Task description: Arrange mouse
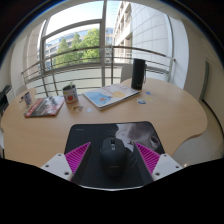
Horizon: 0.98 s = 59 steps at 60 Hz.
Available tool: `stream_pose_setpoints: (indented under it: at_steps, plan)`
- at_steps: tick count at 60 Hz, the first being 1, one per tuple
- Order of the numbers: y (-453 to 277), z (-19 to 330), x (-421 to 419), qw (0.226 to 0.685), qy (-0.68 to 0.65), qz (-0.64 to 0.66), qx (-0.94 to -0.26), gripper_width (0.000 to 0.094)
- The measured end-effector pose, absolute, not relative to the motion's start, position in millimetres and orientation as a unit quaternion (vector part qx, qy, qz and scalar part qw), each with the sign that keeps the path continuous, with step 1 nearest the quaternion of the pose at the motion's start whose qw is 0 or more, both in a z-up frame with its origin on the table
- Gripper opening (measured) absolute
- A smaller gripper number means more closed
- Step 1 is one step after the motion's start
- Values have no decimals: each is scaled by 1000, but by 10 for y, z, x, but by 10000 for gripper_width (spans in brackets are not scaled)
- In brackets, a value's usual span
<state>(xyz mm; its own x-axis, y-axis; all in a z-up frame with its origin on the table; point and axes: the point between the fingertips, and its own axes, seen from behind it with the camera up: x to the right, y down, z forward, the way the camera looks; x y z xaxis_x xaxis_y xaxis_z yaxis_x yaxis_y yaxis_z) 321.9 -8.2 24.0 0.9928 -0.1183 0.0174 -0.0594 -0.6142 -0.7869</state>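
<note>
While the mouse [112,153] is bracketed, ungripped, by the open hand-held gripper [112,157] over the mousepad [128,133], closing is judged needed next.

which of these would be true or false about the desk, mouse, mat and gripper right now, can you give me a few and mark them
1. The mouse sits between the fingers of the hand-held gripper. True.
2. The mouse rests on bare wood. False: it lies on a dark mouse mat.
3. A tall black cylinder stands at the far side of the table. True.
4. The can stands on the mouse mat. False: it stands on the table, well beyond the mat, beside a book.
5. Papers lie on the table beyond the mat. True.
6. The table stands against a blank wall. False: a window with a railing lies behind it.
</note>
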Motion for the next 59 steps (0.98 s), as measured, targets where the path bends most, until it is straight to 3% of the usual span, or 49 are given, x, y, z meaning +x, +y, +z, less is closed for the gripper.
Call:
stream_pose_setpoints:
  at_steps: [29,42,59]
  plan:
    - [-1855,1798,2659,481,49,-76,-872,843]
    - [-2497,2076,2473,489,31,-86,-868,846]
    - [-2706,2182,2456,491,29,-98,-865,841]
